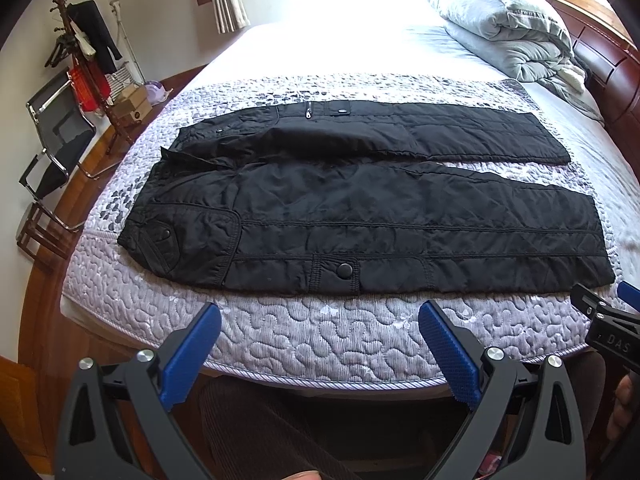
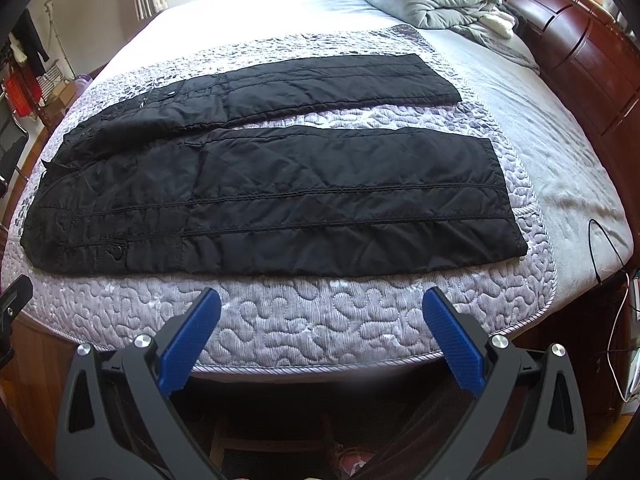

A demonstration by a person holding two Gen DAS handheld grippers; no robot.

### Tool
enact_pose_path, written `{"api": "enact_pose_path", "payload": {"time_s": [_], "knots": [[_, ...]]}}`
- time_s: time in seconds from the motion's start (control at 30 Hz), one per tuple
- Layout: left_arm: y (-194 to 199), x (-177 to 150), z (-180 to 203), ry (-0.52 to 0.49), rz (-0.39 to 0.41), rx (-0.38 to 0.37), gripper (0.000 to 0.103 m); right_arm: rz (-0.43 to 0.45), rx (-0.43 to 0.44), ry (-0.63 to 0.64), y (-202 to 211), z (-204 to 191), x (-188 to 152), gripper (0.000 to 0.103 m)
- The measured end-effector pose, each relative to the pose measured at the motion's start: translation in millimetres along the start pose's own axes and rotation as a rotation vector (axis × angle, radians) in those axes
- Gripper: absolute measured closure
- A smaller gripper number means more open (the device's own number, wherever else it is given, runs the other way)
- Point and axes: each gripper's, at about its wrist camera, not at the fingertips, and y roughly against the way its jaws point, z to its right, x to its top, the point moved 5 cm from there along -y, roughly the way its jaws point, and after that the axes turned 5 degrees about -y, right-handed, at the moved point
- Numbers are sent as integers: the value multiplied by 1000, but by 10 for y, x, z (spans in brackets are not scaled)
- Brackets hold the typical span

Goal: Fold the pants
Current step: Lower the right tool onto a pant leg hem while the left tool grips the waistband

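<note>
Both tongs are held spread wide with nothing between them: the left gripper (image 1: 320,344) and the right gripper (image 2: 322,338) are kept just off the near edge of the bed (image 2: 304,332), most likely so that they are ready to reach in. After the tongs, the biggest thing seen is the bed, and its quilted cover is used as a flat place for the work. A rolled grey blanket (image 1: 508,28) has been left at the far right corner by the wooden headboard (image 2: 580,52), well away from the folding space. The black pants (image 1: 360,208) are spread flat near the near edge, with the waist toward the left edge and the two legs stretched toward the right edge. The legs are kept apart with a strip of cover showing between them, so it is judged that no fold has been made yet. One leg can then be laid over the other. A snap button (image 1: 344,270) is seen on the near leg, close to the near edge. Small wrinkles may need to be smoothed out first.
</note>
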Motion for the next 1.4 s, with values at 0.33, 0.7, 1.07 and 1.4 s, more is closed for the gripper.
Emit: {"api": "enact_pose_path", "payload": {"time_s": [0.33, 0.7, 1.07, 1.4], "knots": [[-26, 16, -6, 3, -2, -1, 3, -7, -2, 4, -45, -17, 2, 2], [-240, 352, -126, 21, -1, -120, 3, 58, -49, 58, -105, 173, 480, 2], [-1552, 1873, -1888, 200, -132, -24, 3, 176, -223, 96, -741, 968, 2424, 2], [-2908, 2421, -2737, 289, -336, -55, 4, -48, -92, -85, -2059, 1502, 3287, 2]]}}
